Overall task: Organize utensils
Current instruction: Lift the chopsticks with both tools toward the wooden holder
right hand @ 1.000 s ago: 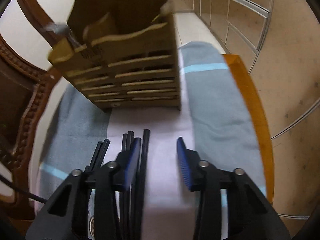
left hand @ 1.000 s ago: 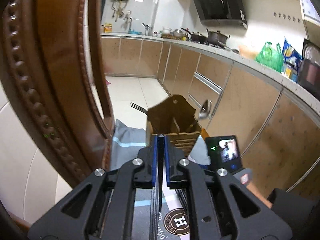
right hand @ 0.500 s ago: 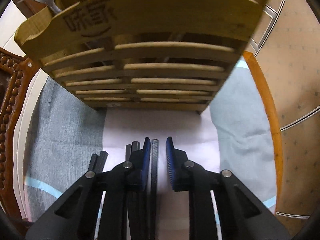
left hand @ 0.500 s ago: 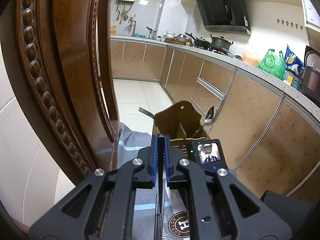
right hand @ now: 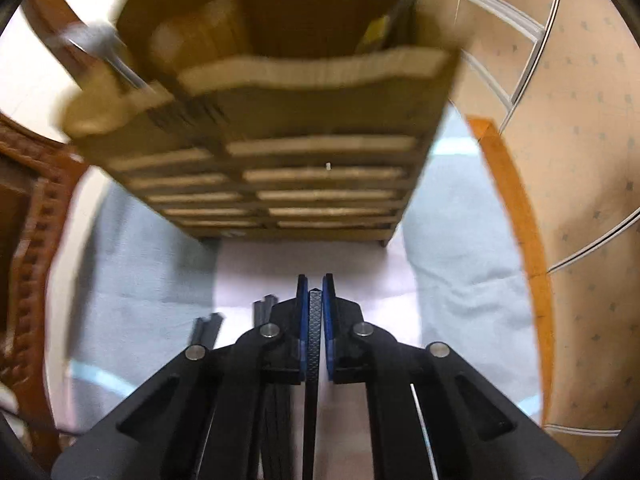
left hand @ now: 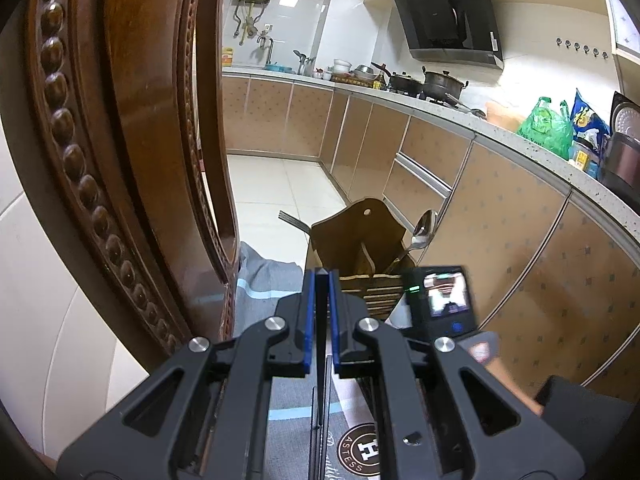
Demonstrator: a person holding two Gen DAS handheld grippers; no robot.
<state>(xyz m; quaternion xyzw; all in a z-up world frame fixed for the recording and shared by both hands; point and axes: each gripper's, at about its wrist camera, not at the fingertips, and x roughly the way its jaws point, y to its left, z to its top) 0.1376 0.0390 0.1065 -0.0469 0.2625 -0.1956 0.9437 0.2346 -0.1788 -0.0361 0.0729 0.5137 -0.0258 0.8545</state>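
Right wrist view, near to far. Item 1: right tool [right hand: 315,294], lower centre of frame, jaws nearly closed on a single black chopstick [right hand: 314,344] that runs lengthwise between the blue pads. Item 2: loose black chopsticks [right hand: 266,304], just left of the tool, lying on the pale cloth [right hand: 160,280] that covers the bench. Item 3: slatted wooden utensil holder [right hand: 312,168], upper half of frame, standing on the cloth close ahead of the tool tip; blurred, so its compartments are hard to separate. A metal utensil leans out at its upper left.

Left wrist view, near to far. Item 4: left tool [left hand: 321,280], lower centre, jaws almost shut on a thin dark stick, apparently another chopstick. Item 5: the same holder [left hand: 356,256], mid-frame, holding a fork [left hand: 294,220] at its left and a spoon [left hand: 422,232] at its right. Item 6: carved wooden chair frame [left hand: 120,160], left side.

Risk, as judged: each stick is pinched lengthwise, so it could slide or swivel in the pads when tipped upright. The holder is light; a stick end striking its front slats or rim could shove or topple it.
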